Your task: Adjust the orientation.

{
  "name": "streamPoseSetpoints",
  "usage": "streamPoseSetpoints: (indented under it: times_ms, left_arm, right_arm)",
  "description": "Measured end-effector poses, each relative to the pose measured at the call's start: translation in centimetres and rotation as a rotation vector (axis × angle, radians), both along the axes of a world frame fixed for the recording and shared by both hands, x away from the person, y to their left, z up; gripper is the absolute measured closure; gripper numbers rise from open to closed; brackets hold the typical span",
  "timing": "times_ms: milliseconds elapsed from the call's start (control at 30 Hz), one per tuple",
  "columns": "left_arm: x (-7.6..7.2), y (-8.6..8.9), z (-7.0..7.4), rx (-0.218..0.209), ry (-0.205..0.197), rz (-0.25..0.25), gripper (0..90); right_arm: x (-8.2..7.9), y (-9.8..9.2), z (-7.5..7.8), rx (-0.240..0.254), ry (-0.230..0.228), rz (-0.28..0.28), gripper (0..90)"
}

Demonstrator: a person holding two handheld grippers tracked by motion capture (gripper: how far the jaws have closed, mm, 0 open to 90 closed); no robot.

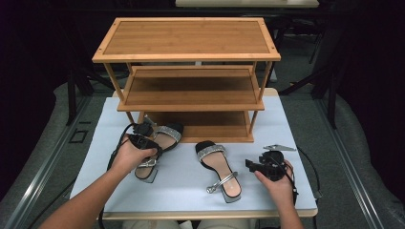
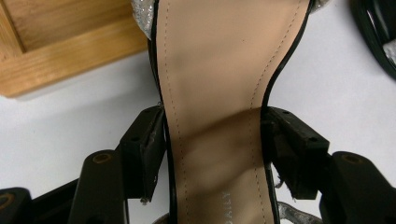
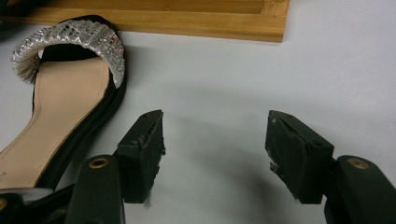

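The left gripper (image 2: 212, 140) is closed on the left sandal (image 2: 219, 93) at its waist, beside the rack (image 1: 191, 86) — keep the hold square and lift level toward the bottom shelf. The right gripper (image 3: 215, 149) hangs open and empty over the counter (image 3: 280, 84). The heel is hidden — whether the sandal touches the counter is unclear.

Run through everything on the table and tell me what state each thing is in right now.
Left gripper: jaws astride the left sandal's waist; whether they press, unclear.
Left sandal: upright on its sole, toe at the rack's bottom shelf.
Right sandal: flat on the table, untouched.
Right gripper: open, nothing between the jaws.
Shoe rack: upright, all shelves bare.
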State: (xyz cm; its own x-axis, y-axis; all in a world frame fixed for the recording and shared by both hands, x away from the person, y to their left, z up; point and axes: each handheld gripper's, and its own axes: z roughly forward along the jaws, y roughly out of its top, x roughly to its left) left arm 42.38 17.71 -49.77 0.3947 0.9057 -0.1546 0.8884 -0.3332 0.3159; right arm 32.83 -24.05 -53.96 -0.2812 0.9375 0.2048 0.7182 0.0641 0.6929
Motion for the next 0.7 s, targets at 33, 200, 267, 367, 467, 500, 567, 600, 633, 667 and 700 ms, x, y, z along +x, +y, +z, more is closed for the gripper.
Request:
streamPoseSetpoints:
  times_ms: [33,200,267,367,467,500,567,600,633,667,700]
  left_arm:
    - [0.2,-0.1,0.0,0.005,0.003,0.003,39.9]
    - [1.3,-0.8,-0.3,0.012,-0.004,0.026,40.0]
    - [1.5,-1.1,-0.7,0.015,-0.004,0.027,40.1]
    - [1.7,-1.2,-0.8,0.027,0.002,0.023,40.2]
    - [1.7,-1.1,-0.8,0.027,0.002,0.026,40.2]
    - [1.6,-1.2,-0.9,0.025,-0.002,0.024,40.1]
    - [1.6,-1.2,-0.9,0.024,-0.006,0.026,40.0]
    - [1.6,-1.2,-0.8,0.025,-0.005,0.024,39.9]
    - [1.6,-1.1,-0.9,0.023,-0.010,0.022,39.8]
    - [1.5,-1.1,-0.8,0.022,-0.011,0.018,39.7]
    - [1.5,-1.0,-0.7,0.019,-0.012,0.015,39.5]
  right_arm:
    - [0.0,0.0,0.0,0.000,0.000,0.001,36.7]
    - [0.0,0.0,-0.1,-0.001,-0.001,0.000,36.7]
    - [0.0,-0.1,-0.1,0.002,0.001,-0.001,36.7]
    - [0.0,-0.2,-0.1,0.006,-0.001,-0.003,36.7]
    - [0.1,-0.2,-0.1,0.007,0.001,-0.004,36.7]
    - [0.1,-0.2,-0.1,0.009,0.002,0.001,36.7]
    - [0.1,-0.1,-0.1,0.008,0.002,0.001,36.7]
    - [0.0,-0.1,-0.1,0.007,0.001,0.001,36.7]
    - [0.0,-0.1,-0.1,0.006,0.002,0.000,36.7]
    - [0.1,-0.1,-0.1,0.005,0.002,0.000,36.7]
    - [0.1,-0.1,-0.1,0.005,0.002,0.000,36.7]
